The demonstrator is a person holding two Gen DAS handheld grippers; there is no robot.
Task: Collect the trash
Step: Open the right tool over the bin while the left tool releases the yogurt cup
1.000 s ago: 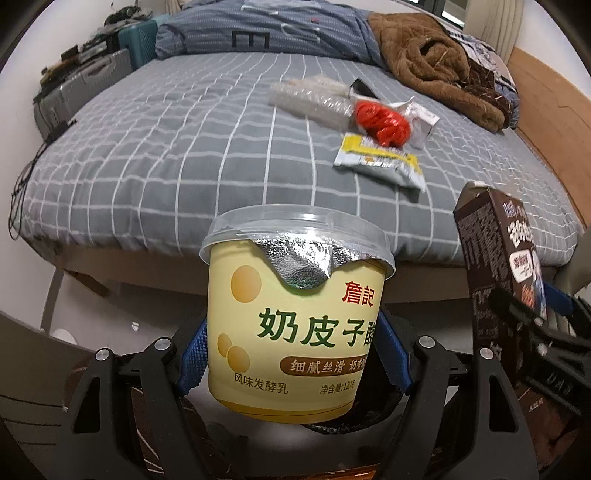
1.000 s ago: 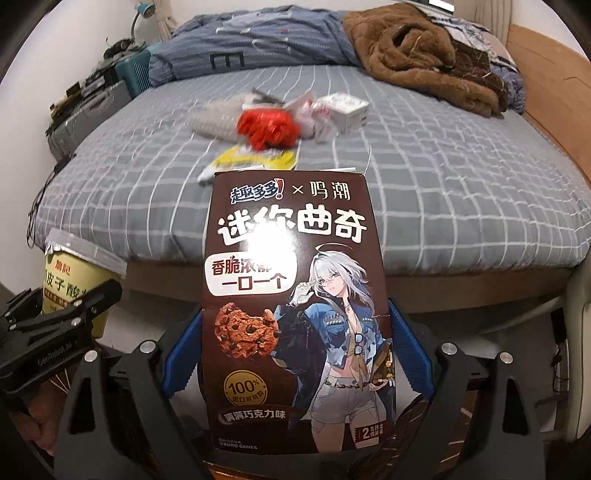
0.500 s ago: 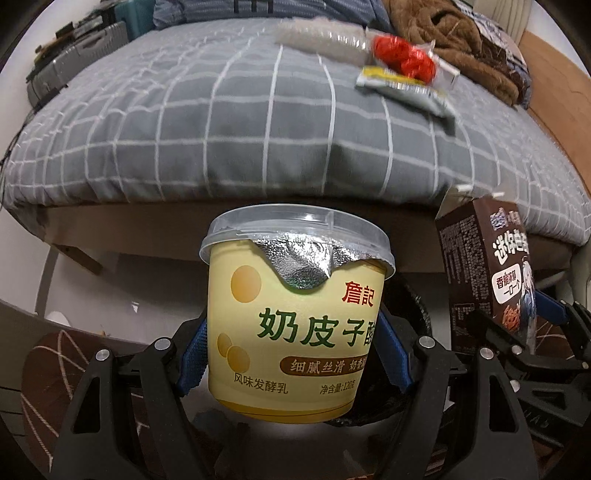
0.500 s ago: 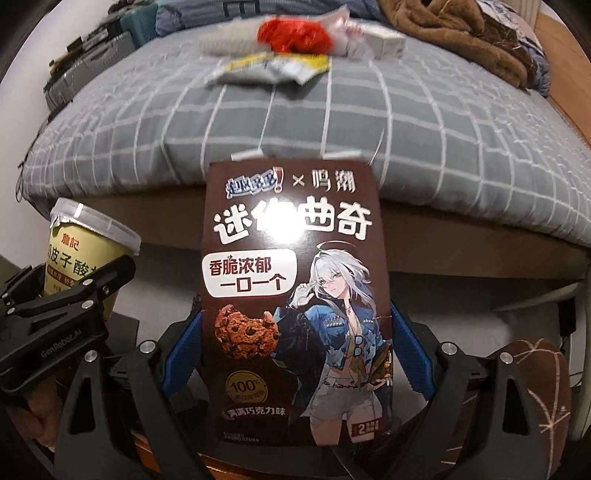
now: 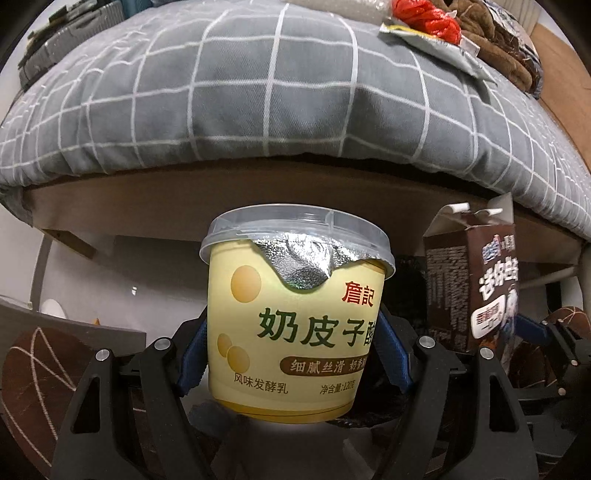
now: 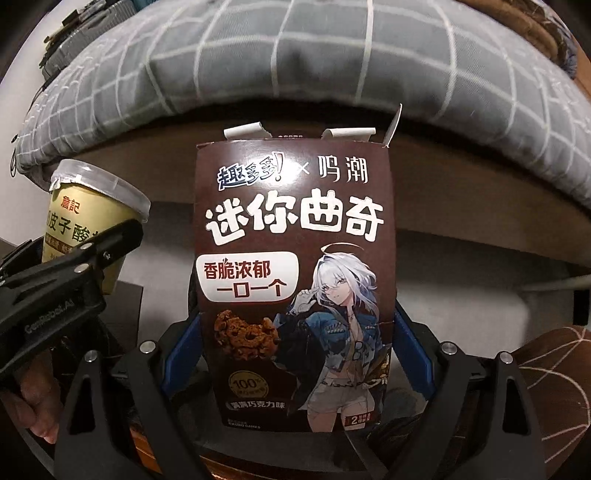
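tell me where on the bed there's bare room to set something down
The near and left stretch of the grey checked duvet is bare, from its front edge back toward the cases. It is crowded at far right: red bag, foil wrapper, brown blanket. Both grippers are full: yogurt cup, cookie box.

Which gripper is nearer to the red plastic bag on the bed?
Neither, as far as the views show. The left gripper holds the yogurt cup, the right gripper the cookie box, both below the bag.

Crinkled foil [image 5: 301,264], glossy cardboard box [image 6: 295,295]
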